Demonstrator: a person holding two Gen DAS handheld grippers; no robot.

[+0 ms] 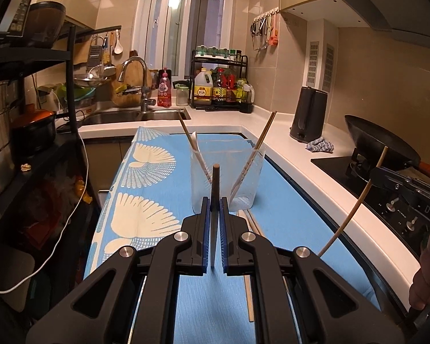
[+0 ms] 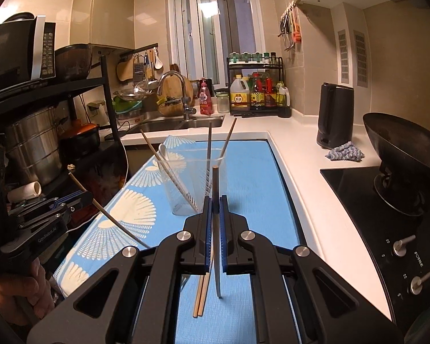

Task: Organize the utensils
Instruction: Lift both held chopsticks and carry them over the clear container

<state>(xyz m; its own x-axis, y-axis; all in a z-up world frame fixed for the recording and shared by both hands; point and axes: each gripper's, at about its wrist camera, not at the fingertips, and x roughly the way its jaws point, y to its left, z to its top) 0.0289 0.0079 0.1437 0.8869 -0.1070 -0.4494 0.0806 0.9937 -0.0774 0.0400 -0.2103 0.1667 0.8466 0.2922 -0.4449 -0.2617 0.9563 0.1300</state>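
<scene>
While both grippers, left gripper point(image 1: 215, 200) and right gripper point(image 2: 215, 200), are each pinching a chopstick point(image 1: 215, 183) upright at frame center, they are lining up with the clear cup point(image 1: 228, 177), probably for dropping in.

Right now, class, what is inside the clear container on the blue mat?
A white spoon and several chopsticks lean inside the clear container. The fingers of the right gripper cover part of its base, so anything lying there cannot be seen.

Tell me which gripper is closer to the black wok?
Right. The right gripper is over by the wok; the left gripper is on the far side of the blue mat from it.
</scene>
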